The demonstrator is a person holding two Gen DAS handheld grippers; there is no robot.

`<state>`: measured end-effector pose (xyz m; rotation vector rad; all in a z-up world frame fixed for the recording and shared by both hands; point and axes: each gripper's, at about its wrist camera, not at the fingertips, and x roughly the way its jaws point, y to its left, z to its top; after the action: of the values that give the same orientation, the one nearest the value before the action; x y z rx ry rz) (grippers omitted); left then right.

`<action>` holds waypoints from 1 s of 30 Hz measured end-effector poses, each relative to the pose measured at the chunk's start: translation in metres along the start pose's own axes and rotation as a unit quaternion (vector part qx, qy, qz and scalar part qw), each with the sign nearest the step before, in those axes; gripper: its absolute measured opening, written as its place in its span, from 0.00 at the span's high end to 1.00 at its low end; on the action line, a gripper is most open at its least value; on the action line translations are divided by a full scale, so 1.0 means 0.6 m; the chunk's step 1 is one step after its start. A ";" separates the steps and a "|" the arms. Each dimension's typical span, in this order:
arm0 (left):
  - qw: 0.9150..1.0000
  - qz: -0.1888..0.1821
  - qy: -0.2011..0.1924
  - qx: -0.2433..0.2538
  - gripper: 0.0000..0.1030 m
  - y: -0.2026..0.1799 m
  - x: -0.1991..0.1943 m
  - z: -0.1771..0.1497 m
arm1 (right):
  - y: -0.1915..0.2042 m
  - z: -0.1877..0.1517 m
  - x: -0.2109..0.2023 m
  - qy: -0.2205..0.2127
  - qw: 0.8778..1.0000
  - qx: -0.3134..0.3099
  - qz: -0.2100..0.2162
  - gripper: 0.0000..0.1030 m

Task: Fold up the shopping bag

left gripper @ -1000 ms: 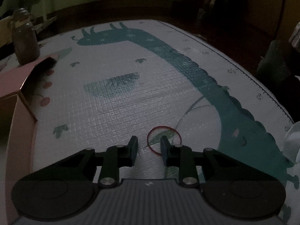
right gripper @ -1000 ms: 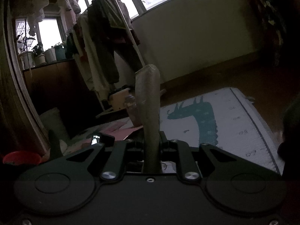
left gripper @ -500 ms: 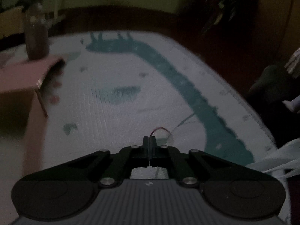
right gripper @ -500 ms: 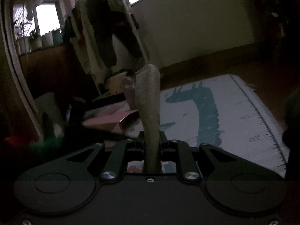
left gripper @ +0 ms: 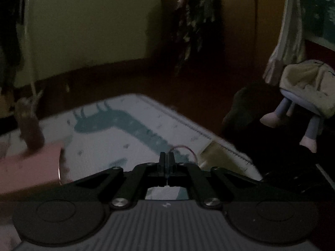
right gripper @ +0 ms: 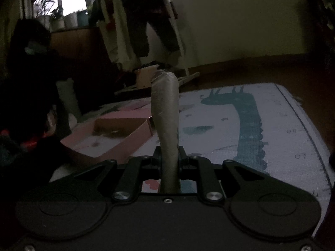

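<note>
Left wrist view. The left black two-finger gripper [left gripper: 166, 159] has its jaws closed together, pinching one thin red elastic loop [left gripper: 187, 151] that arcs out to the right of the fingertips. Beneath lies one pale, grid-embossed foam play mat [left gripper: 117, 138] printed with a single teal long-necked giraffe figure [left gripper: 134, 128] and a ruler scale along its right border. One shallow pink cardboard box [left gripper: 29, 168] sits at the left edge of the mat, with one dark cylindrical bottle [left gripper: 29, 129] just beyond it; the bottle is blurred. At far right, one soft doll in pale clothing with two dangling legs [left gripper: 301, 104] rests on dark furniture.

Right wrist view. The right black two-finger gripper [right gripper: 169, 156] has its jaws clamped on one grey-beige shopping bag rolled into a tight, creased, slightly crinkled tube [right gripper: 166, 115], which stands nearly upright between the pads and ends in a rounded tip. The same embossed mat [right gripper: 293, 138] and teal giraffe [right gripper: 247, 125] occupy the right half of the view. The open pink box [right gripper: 117, 133], rectangular with low walls and a brown inner face, lies to the left of the bag. A clothes rack hung with several dark and pale garments [right gripper: 142, 25] stands at the far side, before bright windows with potted plants on the sill [right gripper: 69, 18].
</note>
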<state>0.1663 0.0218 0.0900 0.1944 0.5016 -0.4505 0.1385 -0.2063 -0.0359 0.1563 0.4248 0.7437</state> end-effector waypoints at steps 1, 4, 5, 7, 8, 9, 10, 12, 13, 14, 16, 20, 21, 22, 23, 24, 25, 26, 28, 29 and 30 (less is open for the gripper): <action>1.000 0.002 0.000 0.015 1.00 -0.009 -0.005 0.005 | 0.002 0.001 0.000 0.000 1.000 -0.002 0.003 0.86; 0.997 0.015 0.005 0.079 1.00 -0.048 -0.010 0.026 | 0.009 0.002 -0.001 -0.002 1.000 -0.010 0.011 0.86; 0.994 0.022 0.012 0.107 1.00 -0.064 -0.007 0.031 | 0.012 0.002 -0.003 -0.004 1.000 -0.013 0.014 0.86; 0.990 0.027 0.020 0.134 1.00 -0.080 -0.002 0.033 | 0.017 0.002 -0.005 -0.006 1.000 -0.018 0.020 0.86; 0.989 0.025 0.024 0.141 1.00 -0.087 0.002 0.035 | 0.021 0.002 -0.006 -0.008 1.000 -0.023 0.020 0.86; 0.988 0.029 0.030 0.152 1.00 -0.091 0.003 0.037 | 0.025 0.003 -0.008 -0.010 0.999 -0.033 0.019 0.87; 0.986 0.033 0.036 0.162 1.00 -0.096 0.005 0.038 | 0.030 0.003 -0.010 -0.013 0.999 -0.042 0.019 0.87; 0.982 0.035 0.048 0.180 1.00 -0.101 0.007 0.041 | 0.037 0.004 -0.015 -0.019 0.998 -0.059 0.016 0.87; 0.980 0.035 0.052 0.186 1.00 -0.103 0.004 0.041 | 0.040 0.005 -0.018 -0.022 0.997 -0.066 0.014 0.87; 0.977 0.038 0.060 0.202 1.00 -0.106 0.004 0.044 | 0.043 0.006 -0.020 -0.025 0.997 -0.075 0.011 0.87; 0.972 0.041 0.072 0.220 1.00 -0.108 0.001 0.049 | 0.049 0.008 -0.024 -0.032 0.995 -0.097 0.005 0.87; 0.961 0.039 0.097 0.255 1.00 -0.107 -0.009 0.060 | 0.064 0.011 -0.032 -0.048 0.990 -0.135 -0.002 0.87; 0.960 0.036 0.100 0.260 1.00 -0.106 -0.012 0.062 | 0.069 0.011 -0.035 -0.054 0.987 -0.149 -0.002 0.87; 0.958 0.035 0.104 0.267 1.00 -0.106 -0.016 0.064 | 0.072 0.012 -0.038 -0.059 0.986 -0.157 -0.002 0.87; 0.955 0.034 0.108 0.273 1.00 -0.106 -0.019 0.067 | 0.076 0.012 -0.040 -0.063 0.984 -0.165 -0.002 0.87; 0.953 0.033 0.112 0.278 1.00 -0.105 -0.023 0.069 | 0.079 0.013 -0.044 -0.069 0.982 -0.176 -0.001 0.87; 0.953 0.030 0.113 0.280 1.00 -0.104 -0.026 0.072 | 0.081 0.014 -0.046 -0.074 0.981 -0.179 -0.001 0.87; 0.954 0.024 0.113 0.276 1.00 -0.102 -0.030 0.076 | 0.082 0.014 -0.048 -0.078 0.980 -0.183 -0.001 0.87; 0.953 0.020 0.116 0.280 1.00 -0.104 -0.040 0.082 | 0.083 0.016 -0.051 -0.081 0.979 -0.187 -0.004 0.87; 0.951 0.024 0.118 0.286 1.00 -0.105 -0.043 0.083 | 0.082 0.017 -0.052 -0.084 0.979 -0.186 -0.004 0.87; 0.950 0.024 0.118 0.289 1.00 -0.105 -0.047 0.084 | 0.081 0.018 -0.055 -0.089 0.979 -0.185 -0.003 0.87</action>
<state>0.1363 -0.0381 0.1431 0.8315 0.5884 -0.5207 0.0914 -0.1934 -0.0016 -0.1279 0.1111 0.7836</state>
